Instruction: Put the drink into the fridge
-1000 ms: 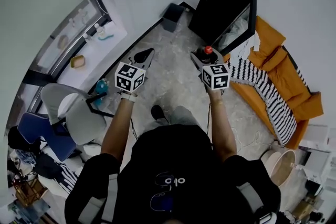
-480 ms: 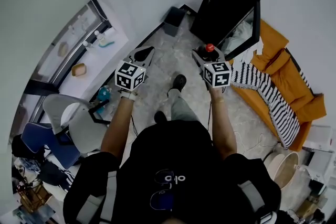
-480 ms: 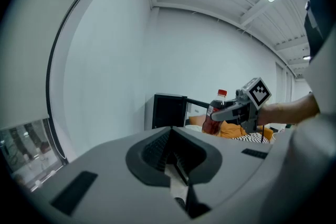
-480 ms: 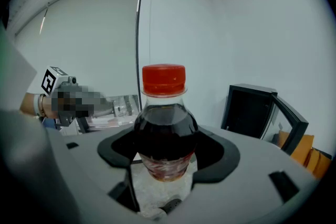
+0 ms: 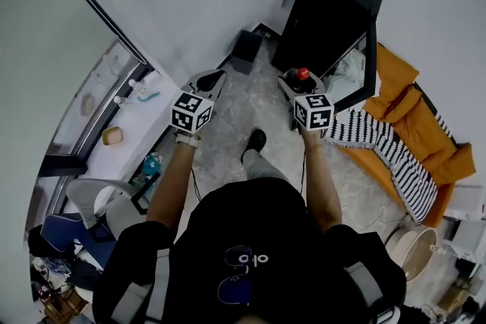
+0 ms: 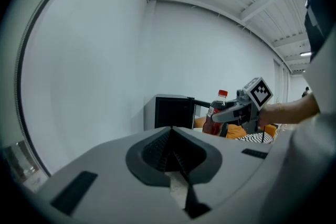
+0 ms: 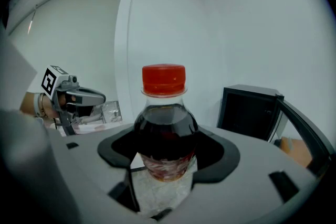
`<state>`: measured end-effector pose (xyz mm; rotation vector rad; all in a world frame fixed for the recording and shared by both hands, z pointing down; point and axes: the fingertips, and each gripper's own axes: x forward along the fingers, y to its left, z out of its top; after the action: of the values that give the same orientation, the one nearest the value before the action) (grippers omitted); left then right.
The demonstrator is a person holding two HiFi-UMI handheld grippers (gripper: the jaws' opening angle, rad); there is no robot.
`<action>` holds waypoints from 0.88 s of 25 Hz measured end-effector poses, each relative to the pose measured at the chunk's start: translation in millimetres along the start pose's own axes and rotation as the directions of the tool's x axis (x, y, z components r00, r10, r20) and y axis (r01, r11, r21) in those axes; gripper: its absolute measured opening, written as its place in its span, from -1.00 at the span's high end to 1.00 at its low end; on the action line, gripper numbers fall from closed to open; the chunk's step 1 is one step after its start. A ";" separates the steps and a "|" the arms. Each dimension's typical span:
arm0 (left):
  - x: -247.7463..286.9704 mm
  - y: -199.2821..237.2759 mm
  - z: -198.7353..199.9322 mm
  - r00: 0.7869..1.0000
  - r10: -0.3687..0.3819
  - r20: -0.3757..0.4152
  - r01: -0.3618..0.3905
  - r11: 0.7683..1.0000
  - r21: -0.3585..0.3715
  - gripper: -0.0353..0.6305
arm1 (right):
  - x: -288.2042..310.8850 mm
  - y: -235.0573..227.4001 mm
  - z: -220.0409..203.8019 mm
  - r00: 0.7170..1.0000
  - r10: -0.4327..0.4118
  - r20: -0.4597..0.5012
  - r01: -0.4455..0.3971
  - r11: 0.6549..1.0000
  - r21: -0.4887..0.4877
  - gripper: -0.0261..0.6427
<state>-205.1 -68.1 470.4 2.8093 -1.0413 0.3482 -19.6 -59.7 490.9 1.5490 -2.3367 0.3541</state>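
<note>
A drink bottle [image 7: 164,134] with a red cap and dark liquid stands upright between the jaws of my right gripper [image 7: 164,165], which is shut on it. In the head view the bottle's cap [image 5: 303,73] shows just ahead of the right gripper [image 5: 292,85]. The black fridge [image 5: 326,19] stands close beyond it against the wall, its door [image 5: 363,64] swung open toward the right. My left gripper [image 5: 211,80] is held level to the left, shut, with nothing between its jaws. From the left gripper view, the bottle [image 6: 215,115] is beside the fridge [image 6: 170,112].
An orange sofa [image 5: 414,106] with a striped cloth [image 5: 380,129] lies right of the fridge. A small dark bin [image 5: 247,49] sits by the wall left of the fridge. A white ledge [image 5: 140,95] with small items runs along the left. The person's foot [image 5: 257,139] is on the floor.
The person has stepped forward, and the fridge is nearer to both grippers. The right gripper keeps its hold on the bottle; the left stays shut.
</note>
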 end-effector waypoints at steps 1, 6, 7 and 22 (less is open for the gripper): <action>14.2 7.6 4.5 1.000 -0.002 -0.001 0.002 1.000 0.001 0.87 | 10.6 -10.9 5.0 1.000 0.000 -0.001 0.000 1.000 0.000 -0.01; 87.7 41.3 27.6 1.000 -0.008 -0.006 0.008 1.000 0.009 0.87 | 57.7 -69.6 29.8 1.000 0.000 -0.009 0.000 1.000 -0.007 -0.01; 101.0 47.0 32.0 1.000 -0.008 -0.005 0.009 1.000 0.008 0.87 | 65.6 -80.8 34.9 1.000 -0.002 -0.007 0.002 1.000 -0.008 -0.01; 238.5 53.8 66.0 0.997 -0.069 -0.032 0.070 0.997 0.036 0.87 | 115.3 -196.5 67.9 0.999 -0.027 0.027 0.026 0.999 0.020 -0.01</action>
<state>-53.5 -271.0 470.0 2.8553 -0.9375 0.4058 111.5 -257.7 479.8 1.6024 -2.3377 0.3532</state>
